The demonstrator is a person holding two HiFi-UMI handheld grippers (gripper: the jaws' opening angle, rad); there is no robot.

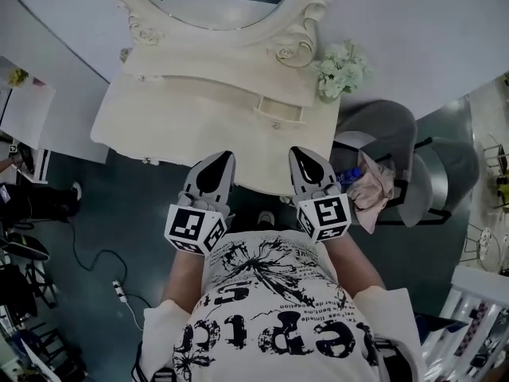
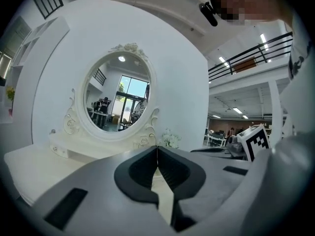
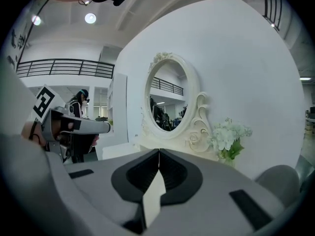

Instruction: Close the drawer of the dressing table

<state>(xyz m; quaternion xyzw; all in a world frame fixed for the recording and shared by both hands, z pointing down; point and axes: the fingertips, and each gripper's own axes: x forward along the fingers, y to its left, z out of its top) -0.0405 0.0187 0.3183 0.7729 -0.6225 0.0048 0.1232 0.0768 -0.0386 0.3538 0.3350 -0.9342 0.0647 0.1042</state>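
Standing against a curved white wall [image 1: 413, 30], the cream dressing table [image 1: 191, 126] fills the far middle of the head view. Its oval mirror [image 1: 223, 10] rises at the back in a carved frame. A grey chair [image 1: 382, 126] sits just right of it, with a pink cloth [image 1: 372, 188] draped over its near side. The person's white printed shirt [image 1: 270, 309] shows at the near edge.

The left gripper [image 1: 225, 157] and right gripper [image 1: 297, 153] are held side by side, apart from each other, with their tips over the near edge of the counter [image 1: 135, 118]. The left fingers [image 2: 142, 168] are pressed together with nothing between them, and the right fingers [image 3: 174, 173] are likewise closed and empty.

The small drawer [image 1: 280, 110] sits in the raised tier below the mirror, right of centre, beyond the right gripper. It seems to jut slightly from its front. White flowers [image 1: 342, 68] stand at the counter's far right corner.
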